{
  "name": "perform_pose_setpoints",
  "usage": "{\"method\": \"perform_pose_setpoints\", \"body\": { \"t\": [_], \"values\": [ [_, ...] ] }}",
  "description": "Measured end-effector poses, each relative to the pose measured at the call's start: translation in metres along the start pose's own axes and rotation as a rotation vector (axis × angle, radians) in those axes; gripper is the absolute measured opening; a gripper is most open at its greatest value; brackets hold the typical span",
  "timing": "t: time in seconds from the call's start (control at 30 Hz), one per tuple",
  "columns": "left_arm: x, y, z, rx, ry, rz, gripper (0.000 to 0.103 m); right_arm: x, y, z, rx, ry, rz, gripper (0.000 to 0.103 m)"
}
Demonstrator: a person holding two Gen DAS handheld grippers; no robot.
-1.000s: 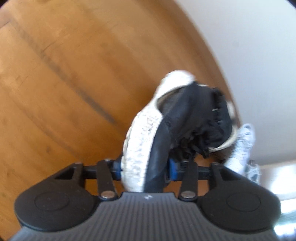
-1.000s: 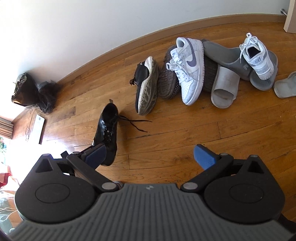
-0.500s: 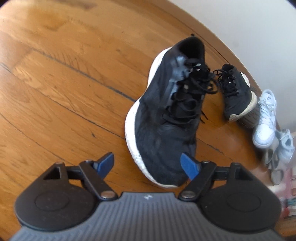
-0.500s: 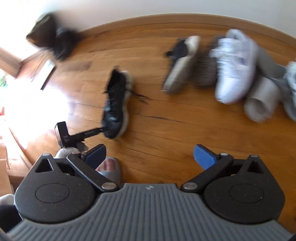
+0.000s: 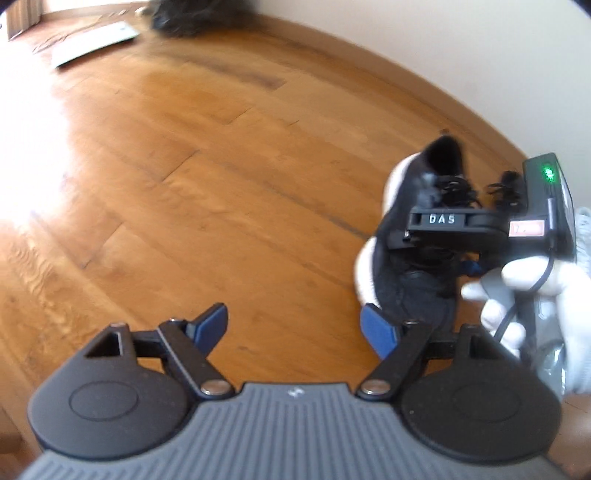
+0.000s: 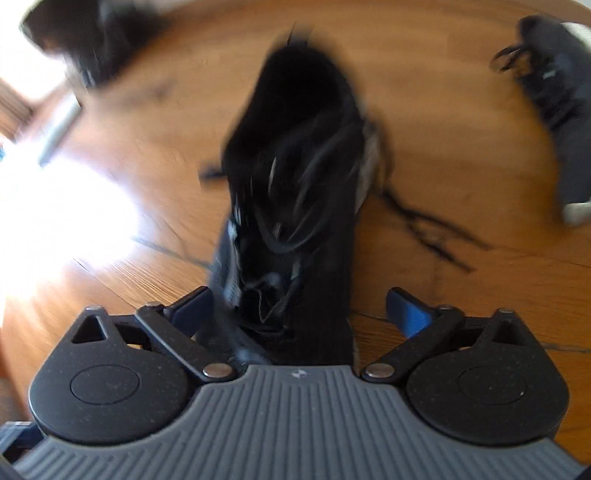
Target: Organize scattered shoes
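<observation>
Straddling the near end of the black sneaker [image 6: 295, 192], the right gripper [image 6: 299, 306] has its blue pads spread wide, one on each side of the shoe, and neither can be seen pressing on it; the view is smeared by motion, so contact cannot be read for certain. That spread looks chosen to take in the full width of the shoe before any squeeze. Loose black laces [image 6: 424, 225] trail off to the right across the wooden floor [image 6: 443, 110], and a second dark shoe [image 6: 554, 103] lies farther right, apart from the first.

The left gripper [image 5: 295, 328] is also wide open and holds nothing, with bare floor between its pads. Just right of it the same black sneaker, white-soled, lies on the boards, with the right-hand tool and a white-gloved hand [image 5: 532, 295] reaching over it. My reading is that the left tool stands clear so the right one has room to work.

Far off by the wall lie a flat pale sheet [image 5: 96, 44] and a dark bundle [image 5: 199, 18].
</observation>
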State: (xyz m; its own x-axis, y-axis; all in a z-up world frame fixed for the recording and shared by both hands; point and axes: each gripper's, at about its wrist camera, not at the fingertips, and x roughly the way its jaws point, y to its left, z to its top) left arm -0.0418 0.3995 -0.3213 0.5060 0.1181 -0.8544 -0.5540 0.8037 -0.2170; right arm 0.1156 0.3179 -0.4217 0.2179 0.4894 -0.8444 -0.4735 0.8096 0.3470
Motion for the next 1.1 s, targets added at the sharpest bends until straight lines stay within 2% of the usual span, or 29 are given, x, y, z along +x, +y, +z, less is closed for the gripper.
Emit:
{"method": "perform_pose_setpoints", "body": {
  "t": [0.03, 0.1, 0.2, 0.43, 0.53, 0.6, 0.63, 0.67, 0.73, 0.8, 0.83, 0.93, 1.03, 1.07, 1.1],
  "values": [
    [0.001, 0.004, 0.001, -0.020, -0.001, 0.010, 0.078, 0.007, 0.006, 0.001, -0.018, -0.004, 0.005, 0.081],
    [0.001, 0.009, 0.005, -0.032, -0.009, 0.022, 0.078, -0.003, 0.002, 0.001, -0.019, -0.016, 0.031, 0.072],
    [0.002, 0.013, 0.014, -0.032, -0.029, 0.038, 0.078, -0.026, -0.008, 0.000, -0.013, -0.034, 0.074, 0.070],
    [-0.004, 0.005, 0.037, 0.017, -0.106, 0.049, 0.078, -0.080, -0.030, -0.003, 0.003, -0.076, 0.175, 0.085],
    [-0.013, -0.021, 0.050, 0.100, -0.157, -0.001, 0.078, -0.103, -0.040, -0.004, 0.010, -0.094, 0.218, 0.090],
    [-0.018, -0.059, 0.050, 0.257, -0.181, -0.073, 0.089, -0.130, -0.078, -0.021, 0.078, -0.141, 0.172, 0.098],
    [-0.018, -0.081, 0.048, 0.339, -0.180, -0.122, 0.091, -0.141, -0.102, -0.033, 0.128, -0.160, 0.131, 0.100],
    [-0.018, -0.091, 0.046, 0.374, -0.179, -0.150, 0.091, -0.151, -0.125, -0.043, 0.181, -0.161, 0.082, 0.100],
    [-0.003, -0.157, 0.039, 0.529, -0.161, -0.319, 0.091, -0.169, -0.170, -0.062, 0.289, -0.147, -0.023, 0.099],
    [0.016, -0.199, 0.037, 0.580, -0.149, -0.414, 0.091, -0.187, -0.203, -0.079, 0.362, -0.137, -0.094, 0.099],
    [0.038, -0.240, 0.035, 0.622, -0.137, -0.469, 0.091, -0.198, -0.218, -0.085, 0.384, -0.136, -0.136, 0.099],
    [0.083, -0.317, 0.028, 0.705, -0.116, -0.432, 0.091, -0.219, -0.240, -0.092, 0.397, -0.141, -0.220, 0.099],
    [0.119, -0.380, 0.007, 0.891, -0.122, -0.304, 0.090, -0.232, -0.251, -0.089, 0.388, -0.149, -0.247, 0.099],
    [0.124, -0.388, 0.003, 0.926, -0.125, -0.265, 0.079, -0.236, -0.254, -0.088, 0.378, -0.154, -0.249, 0.098],
    [0.136, -0.401, -0.001, 0.969, -0.118, -0.184, 0.067, -0.240, -0.255, -0.087, 0.366, -0.160, -0.249, 0.098]
  ]
}}
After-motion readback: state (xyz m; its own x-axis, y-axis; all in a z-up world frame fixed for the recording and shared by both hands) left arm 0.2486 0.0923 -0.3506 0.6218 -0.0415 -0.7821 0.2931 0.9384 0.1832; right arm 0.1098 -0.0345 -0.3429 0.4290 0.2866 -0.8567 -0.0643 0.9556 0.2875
